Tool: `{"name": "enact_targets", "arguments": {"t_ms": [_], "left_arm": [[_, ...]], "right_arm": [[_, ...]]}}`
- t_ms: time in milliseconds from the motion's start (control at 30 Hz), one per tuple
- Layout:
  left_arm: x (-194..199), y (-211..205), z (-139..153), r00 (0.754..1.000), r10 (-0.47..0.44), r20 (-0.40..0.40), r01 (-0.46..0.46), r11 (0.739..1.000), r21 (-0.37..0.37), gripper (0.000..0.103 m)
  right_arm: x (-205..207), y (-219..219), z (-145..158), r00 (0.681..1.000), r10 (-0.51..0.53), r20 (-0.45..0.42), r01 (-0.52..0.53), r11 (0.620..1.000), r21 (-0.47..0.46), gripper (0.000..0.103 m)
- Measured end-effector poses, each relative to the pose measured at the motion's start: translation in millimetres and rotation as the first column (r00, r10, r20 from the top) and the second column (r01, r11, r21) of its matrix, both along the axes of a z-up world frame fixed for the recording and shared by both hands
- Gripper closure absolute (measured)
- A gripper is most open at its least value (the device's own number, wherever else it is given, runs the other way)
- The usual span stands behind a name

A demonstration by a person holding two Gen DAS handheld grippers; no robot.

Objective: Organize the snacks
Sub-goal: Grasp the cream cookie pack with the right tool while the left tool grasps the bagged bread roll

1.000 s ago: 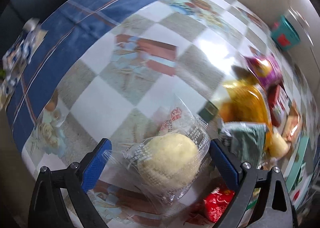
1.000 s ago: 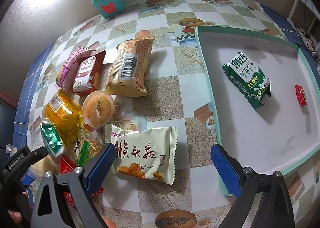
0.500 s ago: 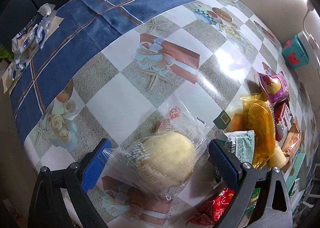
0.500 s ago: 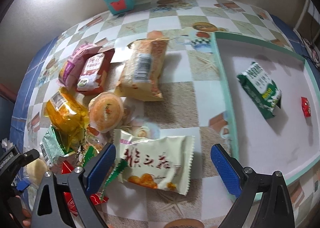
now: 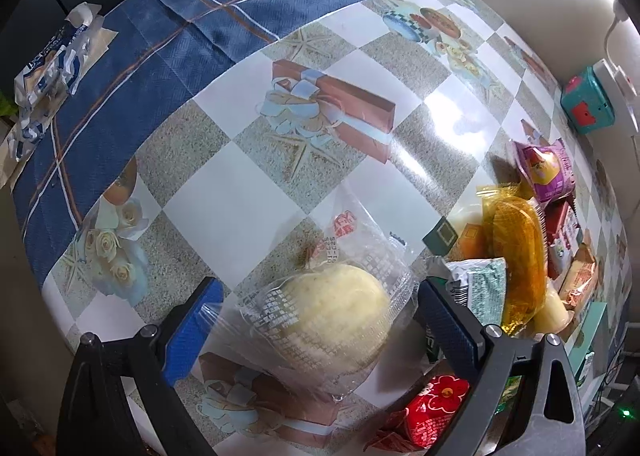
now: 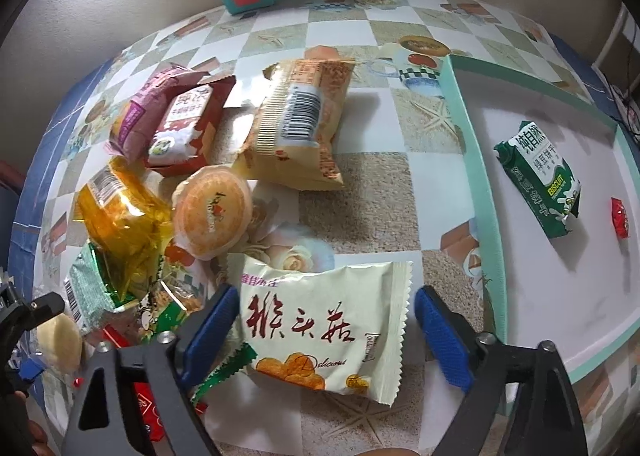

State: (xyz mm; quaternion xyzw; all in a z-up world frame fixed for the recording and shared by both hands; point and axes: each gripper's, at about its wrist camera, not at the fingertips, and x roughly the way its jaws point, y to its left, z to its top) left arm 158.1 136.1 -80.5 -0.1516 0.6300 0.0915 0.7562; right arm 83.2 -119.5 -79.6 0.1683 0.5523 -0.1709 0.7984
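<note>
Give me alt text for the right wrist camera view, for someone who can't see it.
The open right gripper straddles a cream snack packet with red lettering on a checkered tablecloth. A pile of assorted snacks sits to the left; at right, a mint-rimmed white tray holds a green biscuit pack and a small red candy.

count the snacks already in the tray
2. A green biscuit pack lies near the middle of the tray, and a small red candy sits to its right. The tray's right edge is cut off, so more may be hidden.
</note>
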Motion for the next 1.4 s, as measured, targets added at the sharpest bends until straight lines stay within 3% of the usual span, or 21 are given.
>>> {"name": "enact_targets", "arguments": {"t_ms": [100,233,900,1000,1167,1400], "left_arm": [[0.1,2.1,3.4,1.000,0.010,0.014,-0.010,1.000,-0.008,0.005],[0.7,6.6,5.7,0.999,0.039,0.036,-0.038,0.999,-0.018,0.005],[3.7,12.7,-13.0,0.996,0.089,0.027,-0.089,0.996,-0.007,0.007],[2.3,12.6,-11.3,0.996,0.085,0.028,-0.085,0.996,-0.009,0.013],[0.5,13.1,-8.3,0.996,0.091,0.022,-0.090,0.996,-0.017,0.013],[-3.9,11.7,-4.4,0.995,0.100,0.009,-0.100,0.995,-0.011,0.013]], "right_arm": [[-1.0,-2.4,2.4,1.000,-0.007,0.004,0.007,1.000,-0.011,0.028],[-1.5,-10.9,3.1,0.999,-0.031,0.009,0.031,1.000,0.008,0.033],[-4.8,-14.7,3.4,0.999,-0.032,0.000,0.032,0.999,0.010,0.036],[-5.1,-16.3,6.6,1.000,-0.029,0.011,0.029,0.999,0.043,0.050],[-3.5,-15.1,6.9,1.000,-0.010,0.003,0.010,0.999,0.044,0.049],[-2.9,-14.3,2.9,1.000,0.007,-0.024,-0.006,1.000,0.030,0.025]]}}
